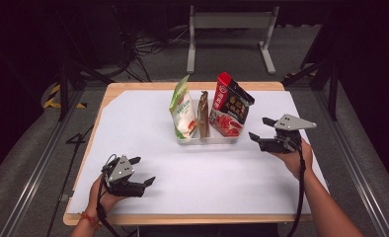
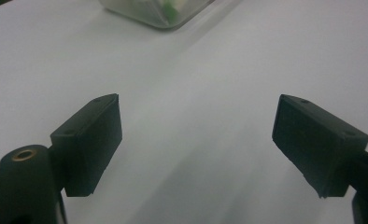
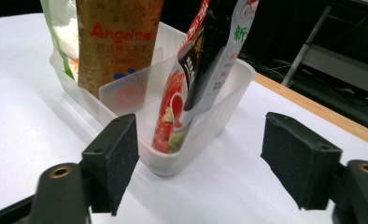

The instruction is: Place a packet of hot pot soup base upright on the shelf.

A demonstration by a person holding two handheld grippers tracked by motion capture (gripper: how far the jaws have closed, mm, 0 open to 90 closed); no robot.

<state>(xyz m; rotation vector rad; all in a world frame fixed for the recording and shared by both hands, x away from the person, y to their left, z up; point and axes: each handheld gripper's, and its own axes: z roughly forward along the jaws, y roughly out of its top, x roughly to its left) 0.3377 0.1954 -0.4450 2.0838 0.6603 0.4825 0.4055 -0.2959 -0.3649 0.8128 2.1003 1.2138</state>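
Right gripper (image 1: 258, 129) wide open, empty, just beside clear bin (image 3: 210, 126); red packet (image 1: 230, 106) seemingly placed, next withdraw.

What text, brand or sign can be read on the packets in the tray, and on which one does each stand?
"Angel": red letters on the brown packet; the smaller line below it is too blurred to read.
"新": green character on the white side of the red and black packet; its other print is too small to read.
Green and white packet: print too small to read.
Clear tray: no text.
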